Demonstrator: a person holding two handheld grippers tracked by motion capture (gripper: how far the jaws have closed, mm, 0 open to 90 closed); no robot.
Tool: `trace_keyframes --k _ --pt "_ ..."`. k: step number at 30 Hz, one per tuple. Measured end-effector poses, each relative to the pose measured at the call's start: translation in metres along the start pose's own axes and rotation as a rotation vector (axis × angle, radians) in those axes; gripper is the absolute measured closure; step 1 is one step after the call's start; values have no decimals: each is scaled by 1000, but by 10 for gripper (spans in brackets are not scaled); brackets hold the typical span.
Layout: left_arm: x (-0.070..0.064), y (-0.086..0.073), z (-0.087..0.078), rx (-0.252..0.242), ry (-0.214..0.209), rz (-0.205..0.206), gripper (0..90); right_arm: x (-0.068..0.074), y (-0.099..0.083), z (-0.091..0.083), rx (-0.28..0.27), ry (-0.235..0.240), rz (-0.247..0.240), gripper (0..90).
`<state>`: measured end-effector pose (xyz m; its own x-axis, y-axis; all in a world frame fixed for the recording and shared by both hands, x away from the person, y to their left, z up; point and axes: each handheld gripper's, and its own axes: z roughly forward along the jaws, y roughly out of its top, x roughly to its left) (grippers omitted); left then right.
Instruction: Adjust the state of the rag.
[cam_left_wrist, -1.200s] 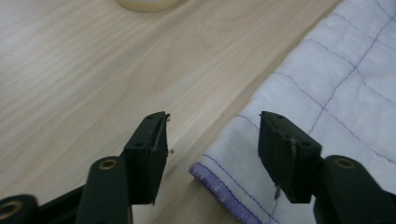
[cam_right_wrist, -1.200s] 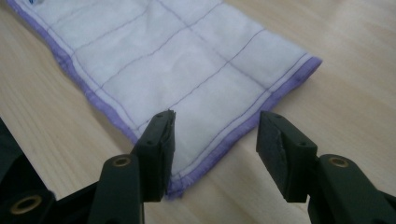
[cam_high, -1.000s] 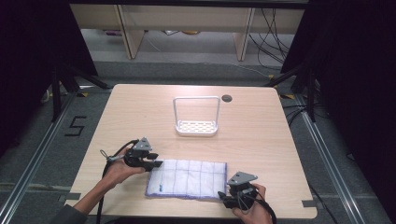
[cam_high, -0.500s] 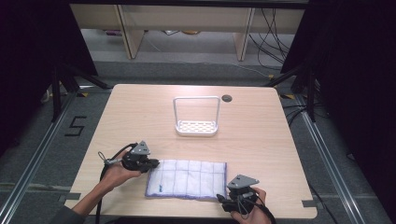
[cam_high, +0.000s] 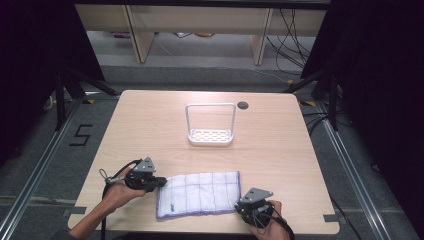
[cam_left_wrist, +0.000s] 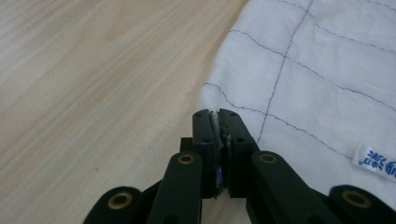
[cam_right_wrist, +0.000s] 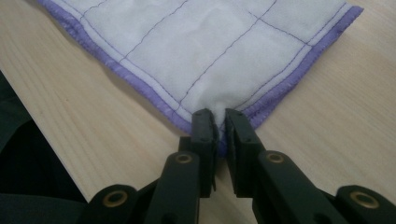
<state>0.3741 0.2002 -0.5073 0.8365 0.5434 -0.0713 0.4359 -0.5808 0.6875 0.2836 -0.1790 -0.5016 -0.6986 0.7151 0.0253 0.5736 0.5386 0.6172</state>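
A white quilted cloth (cam_high: 200, 194) with a purple hem lies flat near the table's front edge. My left gripper (cam_high: 159, 182) is shut on the cloth's left edge; in the left gripper view the jaws of that gripper (cam_left_wrist: 219, 116) pinch a fold of the cloth (cam_left_wrist: 317, 70), which bears a small label. At the cloth's near right corner my right gripper (cam_high: 241, 205) is shut too. In the right gripper view that gripper (cam_right_wrist: 220, 116) clamps the purple-hemmed corner of the cloth (cam_right_wrist: 205, 42).
A white wire-handled rack (cam_high: 210, 135) stands at the table's middle, beyond the cloth. A dark round cable hole (cam_high: 243, 105) sits behind it. The table's front edge (cam_right_wrist: 56, 158) runs close by my right gripper.
Both grippers have shifted slightly toward the near side, the left one inward onto the cloth's edge. The cloth lies much as before.
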Motion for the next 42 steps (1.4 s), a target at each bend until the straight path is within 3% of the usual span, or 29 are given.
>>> trace_keyframes --k 2,4,8,12,13,14,15,17,19,21,22,23,24,25,26,28,29,31,33,34,35,37,39,42 --pt "-7 -6 -2 -19 -17 -23 852 -9 5 2 11 6 -30 848" --pt "-11 -11 -5 -27 -26 -33 852 -16 10 4 17 0 -22 853" --pt "-28 -25 -12 -62 -92 -100 853 -36 29 11 13 -27 -58 855" --pt "-46 -30 -16 -57 -115 -69 852 -53 56 21 33 -41 -107 856" --pt "-56 -30 -16 -73 -142 -87 852 -55 61 26 18 -55 -115 856" --pt "-64 -30 -15 -84 -175 -87 851 -59 70 30 41 -55 -139 856" --pt "-66 -30 -15 -82 -184 -82 851 -63 80 38 32 -58 -170 856" --pt "-79 -29 -12 -96 -227 -108 850 -65 88 44 36 -62 -182 855" --pt "-87 -28 -9 -89 -238 -84 849 -68 101 52 49 -60 -199 855" --pt "-95 -26 -6 -100 -257 -86 848 -70 110 59 51 -50 -207 854" --pt "-97 -25 -5 -104 -265 -81 845 -73 114 64 49 -31 -259 852" --pt "-98 -24 -5 -91 -269 -77 840 -70 115 66 69 -27 -219 845" --pt "-99 -23 -5 -102 -284 -79 815 -72 117 71 75 -19 -210 816" --pt "-97 -22 -6 -109 -294 -81 779 -76 119 74 68 -19 -247 757" --pt "-96 -21 -8 -120 -287 -100 736 -77 119 73 59 -53 -159 662" --pt "-91 -18 -14 -143 -267 -119 642 -84 117 70 18 -88 -82 552" --pt "-85 -16 -17 -165 -239 -133 606 -88 116 65 19 -93 -70 527" --pt "-73 -9 -21 -189 -207 -155 544 -93 111 57 -41 -93 13 509" --pt "-59 0 -19 -213 -146 -156 505 -96 109 48 -48 -69 79 479" --pt "-54 4 -17 -218 -131 -156 495 -99 109 48 -86 -91 70 474" --pt "-43 13 -11 -229 -104 -178 491 -98 109 46 -79 -89 91 468" --pt "-30 24 -5 -220 -42 -172 482 -96 111 48 -78 -73 99 454" --pt "-16 36 5 -216 -17 -186 470 -93 112 55 -111 -88 107 446" --pt "-2 52 22 -190 16 -195 452 -89 116 59 -54 -77 125 446"
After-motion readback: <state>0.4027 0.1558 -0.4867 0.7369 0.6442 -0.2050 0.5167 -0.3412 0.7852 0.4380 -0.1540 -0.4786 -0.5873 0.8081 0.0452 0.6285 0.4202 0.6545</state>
